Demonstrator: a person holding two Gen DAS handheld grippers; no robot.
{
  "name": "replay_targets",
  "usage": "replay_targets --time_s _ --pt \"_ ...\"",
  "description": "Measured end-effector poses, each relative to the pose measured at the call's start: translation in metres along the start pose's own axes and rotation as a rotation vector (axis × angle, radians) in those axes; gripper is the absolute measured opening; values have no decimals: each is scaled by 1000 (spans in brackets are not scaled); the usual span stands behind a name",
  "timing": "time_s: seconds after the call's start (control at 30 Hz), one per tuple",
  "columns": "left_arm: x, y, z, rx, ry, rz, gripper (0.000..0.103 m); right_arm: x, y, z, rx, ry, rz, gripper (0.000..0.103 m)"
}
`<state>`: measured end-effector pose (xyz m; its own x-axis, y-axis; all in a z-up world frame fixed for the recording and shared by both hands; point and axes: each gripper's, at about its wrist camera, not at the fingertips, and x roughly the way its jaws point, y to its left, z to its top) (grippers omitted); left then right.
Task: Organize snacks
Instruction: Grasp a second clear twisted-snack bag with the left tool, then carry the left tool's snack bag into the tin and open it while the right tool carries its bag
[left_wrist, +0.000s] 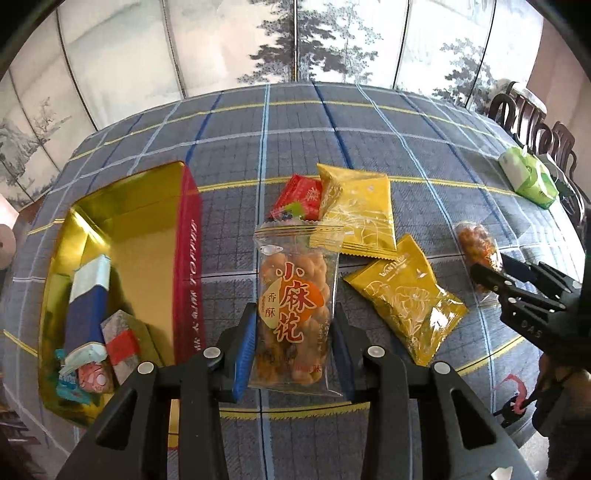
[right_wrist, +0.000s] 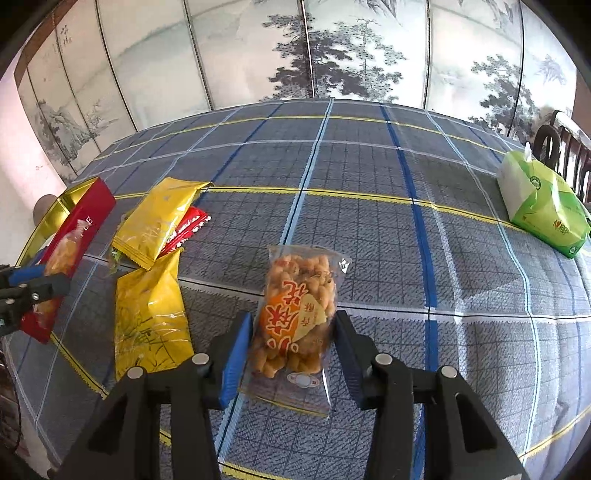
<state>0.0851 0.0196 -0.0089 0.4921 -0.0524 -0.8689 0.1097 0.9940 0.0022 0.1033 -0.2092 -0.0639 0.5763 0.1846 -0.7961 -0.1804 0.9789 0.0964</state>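
My left gripper (left_wrist: 293, 325) is shut on a clear bag of fried twists (left_wrist: 295, 295) and holds it above the table, next to the red and gold tin (left_wrist: 186, 258). The tin holds several small wrapped snacks (left_wrist: 96, 332). My right gripper (right_wrist: 293, 332) is shut on a second clear bag of twists (right_wrist: 299, 317); it also shows in the left wrist view (left_wrist: 495, 273). Two yellow packets (left_wrist: 362, 210) (left_wrist: 406, 299) and a red packet (left_wrist: 299, 195) lie on the plaid cloth.
A green tissue pack (right_wrist: 543, 206) lies at the table's far right, near dark wooden chairs (left_wrist: 535, 125). A painted folding screen (right_wrist: 295, 48) stands behind the table. The plaid cloth (right_wrist: 369, 166) covers the whole table.
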Motion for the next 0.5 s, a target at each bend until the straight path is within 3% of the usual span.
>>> replay_targets --time_s 0.27,0.5 --pt "-23 18 -1 -42 -27 17 34 2 5 0 -15 0 -29 45" --pt "-38 48 -9 -90 -46 80 34 3 7 1 -32 10 -55 45"
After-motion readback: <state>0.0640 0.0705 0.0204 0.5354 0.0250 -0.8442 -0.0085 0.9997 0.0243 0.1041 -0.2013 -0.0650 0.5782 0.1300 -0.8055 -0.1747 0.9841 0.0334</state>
